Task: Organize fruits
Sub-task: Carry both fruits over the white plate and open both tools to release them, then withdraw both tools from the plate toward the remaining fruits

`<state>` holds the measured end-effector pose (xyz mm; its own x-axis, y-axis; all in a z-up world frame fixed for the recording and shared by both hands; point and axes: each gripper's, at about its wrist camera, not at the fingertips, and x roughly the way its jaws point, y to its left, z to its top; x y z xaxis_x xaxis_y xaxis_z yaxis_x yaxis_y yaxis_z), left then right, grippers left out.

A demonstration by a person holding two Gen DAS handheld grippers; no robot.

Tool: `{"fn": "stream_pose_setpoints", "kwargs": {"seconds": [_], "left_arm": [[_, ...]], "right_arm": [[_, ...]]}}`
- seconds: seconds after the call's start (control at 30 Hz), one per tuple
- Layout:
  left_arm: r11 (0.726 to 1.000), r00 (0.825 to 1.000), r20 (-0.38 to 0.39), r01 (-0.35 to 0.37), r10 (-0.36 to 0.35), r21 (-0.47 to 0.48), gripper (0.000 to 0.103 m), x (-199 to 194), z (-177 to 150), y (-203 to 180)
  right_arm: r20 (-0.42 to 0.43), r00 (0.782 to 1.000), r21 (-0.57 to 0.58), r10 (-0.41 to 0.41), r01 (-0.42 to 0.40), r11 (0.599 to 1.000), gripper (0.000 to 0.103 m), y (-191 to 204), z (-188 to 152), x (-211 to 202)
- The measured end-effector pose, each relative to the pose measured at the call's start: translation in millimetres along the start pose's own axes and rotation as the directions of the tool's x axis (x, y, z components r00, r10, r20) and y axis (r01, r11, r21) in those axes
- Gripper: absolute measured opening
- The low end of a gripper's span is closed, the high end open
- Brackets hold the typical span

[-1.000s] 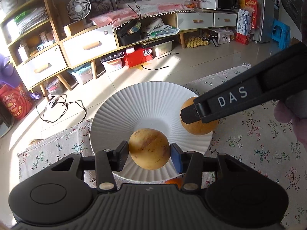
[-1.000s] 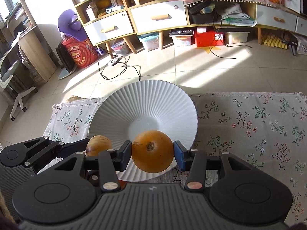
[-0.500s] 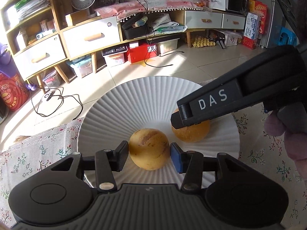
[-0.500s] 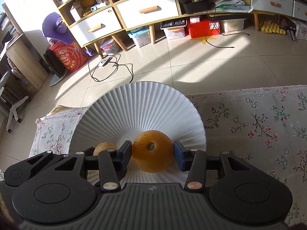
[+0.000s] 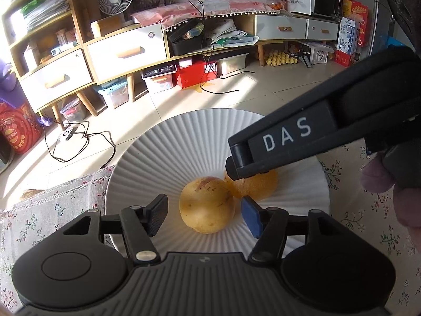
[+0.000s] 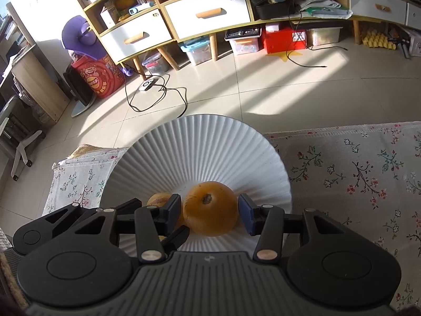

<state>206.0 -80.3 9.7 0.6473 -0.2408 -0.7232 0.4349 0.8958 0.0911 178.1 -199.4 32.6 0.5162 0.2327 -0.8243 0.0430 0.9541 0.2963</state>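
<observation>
left gripper point(image 5: 204, 217): low over white plate point(image 5: 184, 137), released, pads clear of yellow fruit point(image 5: 207, 205) on plate
right gripper point(image 6: 209, 212): released around orange fruit point(image 6: 210, 208) on plate, right of yellow fruit
label: "DAS" on right gripper's side

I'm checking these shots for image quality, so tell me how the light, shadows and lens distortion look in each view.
Left wrist view: hard sunlight stripes the floor, the far left is blown out, the shelves bow with fisheye curve, and the right gripper shades the orange fruit. Right wrist view: window glare at top left, long shadow bars on the floor, the plate evenly lit and sharp.
</observation>
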Motion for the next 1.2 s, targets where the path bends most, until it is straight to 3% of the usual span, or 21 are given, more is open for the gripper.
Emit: {"fn": "stream_pose_setpoints", "kwargs": {"seconds": [0.07,0.43,1.2], "left_arm": [[1.000,1.000,0.000,0.004,-0.004,-0.008,0.076,-5,1,1],[1.000,1.000,-0.010,0.012,-0.012,-0.009,0.096,-50,-6,-4],[0.999,0.999,-0.052,-0.011,0.009,-0.049,0.098,-128,-66,-8]], "right_arm": [[0.009,1.000,-0.003,-0.001,0.001,1.000,0.064,1,0,-6],[0.054,0.998,-0.094,-0.042,0.047,0.994,0.088,17,-10,-51],[0.082,0.993,-0.228,-0.084,0.100,0.968,0.100,38,-78,-105]]}}
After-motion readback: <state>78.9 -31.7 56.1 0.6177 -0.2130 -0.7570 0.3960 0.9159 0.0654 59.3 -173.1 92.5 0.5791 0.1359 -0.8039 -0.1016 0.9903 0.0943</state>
